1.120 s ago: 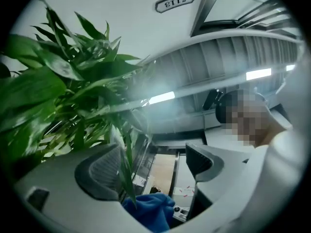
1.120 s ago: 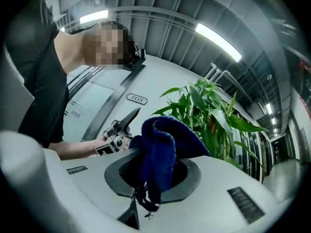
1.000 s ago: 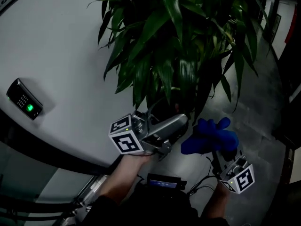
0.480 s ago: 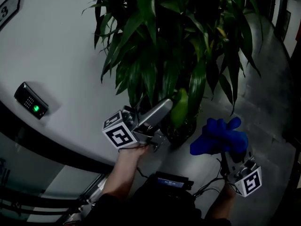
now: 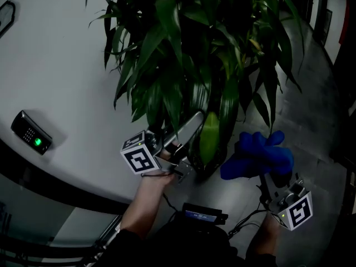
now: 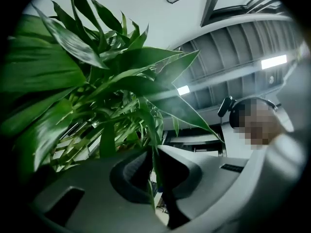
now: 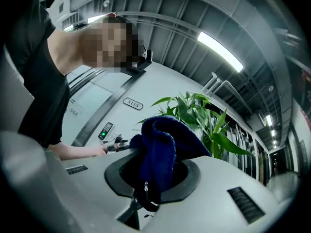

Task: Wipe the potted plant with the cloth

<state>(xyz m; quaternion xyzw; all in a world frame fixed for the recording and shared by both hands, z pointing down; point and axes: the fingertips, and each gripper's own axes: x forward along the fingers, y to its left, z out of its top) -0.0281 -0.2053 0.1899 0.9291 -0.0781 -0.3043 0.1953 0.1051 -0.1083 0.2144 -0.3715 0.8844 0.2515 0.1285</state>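
My left hand-held gripper (image 6: 154,171) has just closed, seemingly pinching a leaf (image 5: 209,141) of the potted plant (image 5: 183,43). My right hand-held gripper (image 7: 148,188) clamps the blue cloth (image 5: 257,157) just beside it. I'd hold the leaf taut and wipe gently.

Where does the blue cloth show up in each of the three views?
Head view: blue cloth lower right, beside the low leaves.
Left gripper view: not in it.
Right gripper view: centre, clamped in the right hand-held gripper.
Shared landmark: the potted plant, in all three.
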